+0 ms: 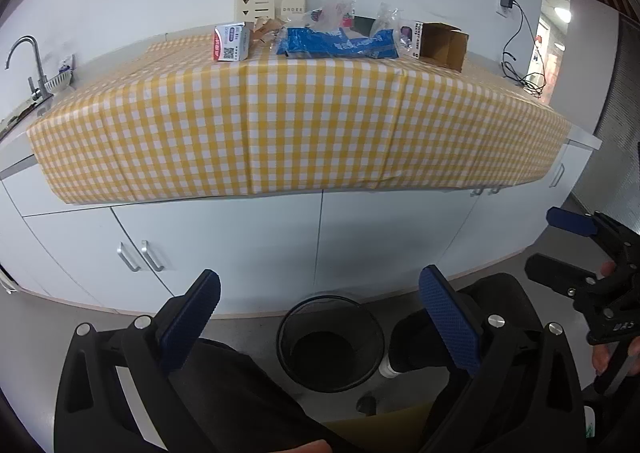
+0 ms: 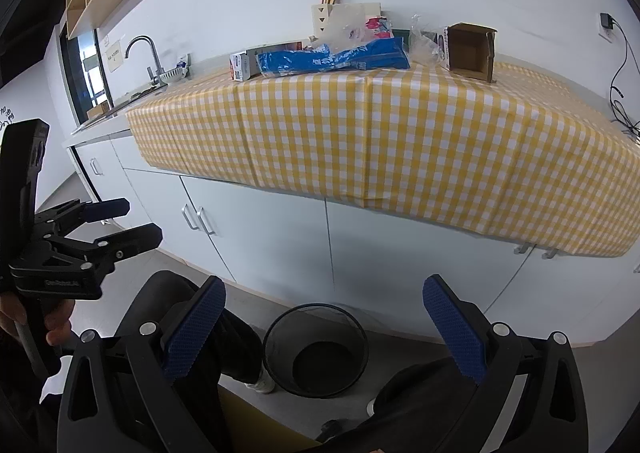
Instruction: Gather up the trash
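Note:
On a counter under a yellow checked cloth lies a heap of trash at the back: a blue plastic bag, clear crumpled wrappers, a small red-and-white box and an open cardboard box. A black mesh bin stands on the floor below, with nothing visible inside. My left gripper and right gripper hang low above the bin, far from the trash. Both are open and hold nothing.
A sink with a faucet sits left of the cloth. A wooden desk organizer with pencils stands against the wall. Charger cables trail at the right. White cabinet doors face me. The person's dark-trousered legs flank the bin.

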{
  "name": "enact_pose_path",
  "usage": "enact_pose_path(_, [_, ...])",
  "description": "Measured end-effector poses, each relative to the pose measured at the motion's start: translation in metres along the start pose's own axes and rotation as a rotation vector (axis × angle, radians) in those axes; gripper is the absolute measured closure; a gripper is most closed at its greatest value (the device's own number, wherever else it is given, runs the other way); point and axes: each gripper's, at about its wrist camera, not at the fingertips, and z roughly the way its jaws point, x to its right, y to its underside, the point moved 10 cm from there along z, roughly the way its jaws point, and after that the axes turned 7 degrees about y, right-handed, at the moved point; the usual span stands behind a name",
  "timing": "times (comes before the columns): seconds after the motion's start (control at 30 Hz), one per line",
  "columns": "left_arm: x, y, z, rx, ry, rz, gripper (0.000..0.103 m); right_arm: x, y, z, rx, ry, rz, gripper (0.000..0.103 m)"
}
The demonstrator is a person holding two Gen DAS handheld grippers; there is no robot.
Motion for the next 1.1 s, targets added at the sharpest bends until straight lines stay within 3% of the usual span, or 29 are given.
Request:
enact_pose_path(0.33, [-0.002, -0.003, 0.002, 0.002, -0.013, 0.002, 0.004, 0.008, -0.002, 0.004, 0.007, 0.012, 0.012, 0.003])
enact_pose_path(0.53, [-0.008, -0.017, 0.008, 0.02, -0.028, 0.025, 0.004, 0.021, -0.02, 0.005, 0.044, 0.037, 0.014, 0.003])
enact_pose_path(0.83, [-0.022, -0.074, 0.02, 0.076, -0.134, 0.149, 0.004, 0.07, -0.079, 0.008, 0.136, 0.113, 0.073, 0.003])
enact_pose_path(0.97, [-0.028, -0.107, 0.028, 0.091, -0.085, 0.148, 0.004, 0.098, -0.114, 0.008, 0.186, 0.14, 0.107, 0.003])
enact_pose_path(1.1, [-0.038, -0.14, 0.039, 0.091, -0.075, 0.13, 0.004, 0.126, -0.163, -0.002, 0.318, 0.214, 0.093, 0.003])
